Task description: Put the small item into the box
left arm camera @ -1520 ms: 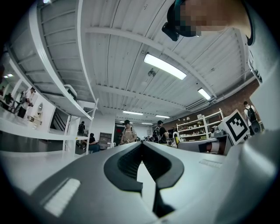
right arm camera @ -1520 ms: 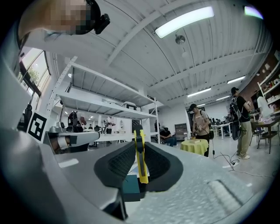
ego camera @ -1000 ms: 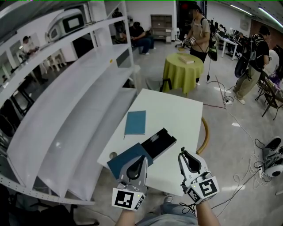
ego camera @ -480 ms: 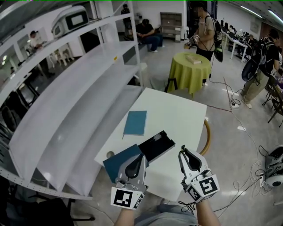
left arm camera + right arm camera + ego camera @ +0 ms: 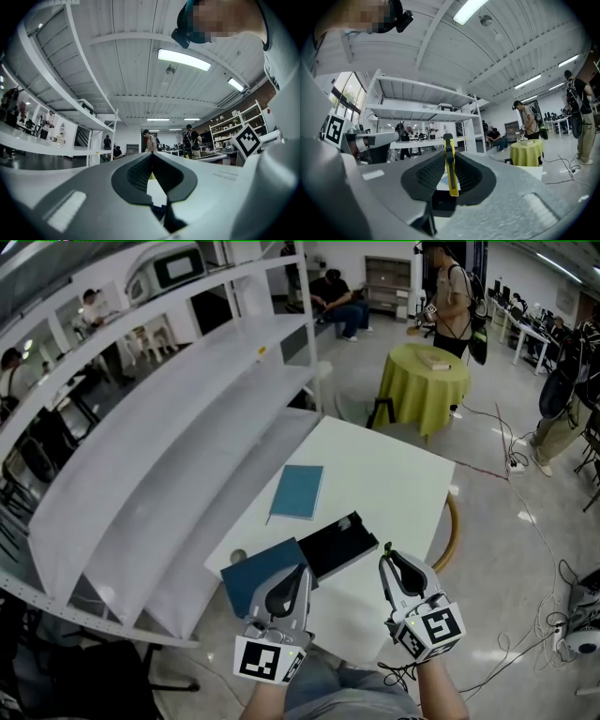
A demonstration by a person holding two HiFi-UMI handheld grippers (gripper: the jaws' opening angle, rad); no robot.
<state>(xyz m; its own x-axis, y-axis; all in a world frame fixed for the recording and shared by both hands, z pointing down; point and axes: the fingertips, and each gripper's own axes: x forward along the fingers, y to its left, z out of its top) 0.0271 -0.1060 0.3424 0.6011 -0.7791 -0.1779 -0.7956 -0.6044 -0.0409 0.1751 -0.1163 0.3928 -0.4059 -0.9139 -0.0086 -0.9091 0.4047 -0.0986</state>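
A black open box (image 5: 336,547) lies on the white table (image 5: 394,484), its teal lid (image 5: 255,579) spread flat to the left. My right gripper (image 5: 387,560) hovers over the table's near edge, just right of the box, shut on a thin yellow item (image 5: 449,164) that stands upright between the jaws, its dark tip (image 5: 387,547) poking out. My left gripper (image 5: 297,574) hangs over the teal lid with its jaws closed on nothing. In the left gripper view the gripper's (image 5: 151,156) tips meet, with a strip of table showing behind them.
A teal flat book (image 5: 296,491) lies further back on the table. A small round thing (image 5: 238,557) sits at the table's left corner. White shelving (image 5: 169,456) runs along the left. A yellow-green round table (image 5: 427,381) and people stand beyond.
The head view has swung a little, so the table and shelves sit further right in the picture. Both grippers keep their places near the box, and their jaws are unchanged.
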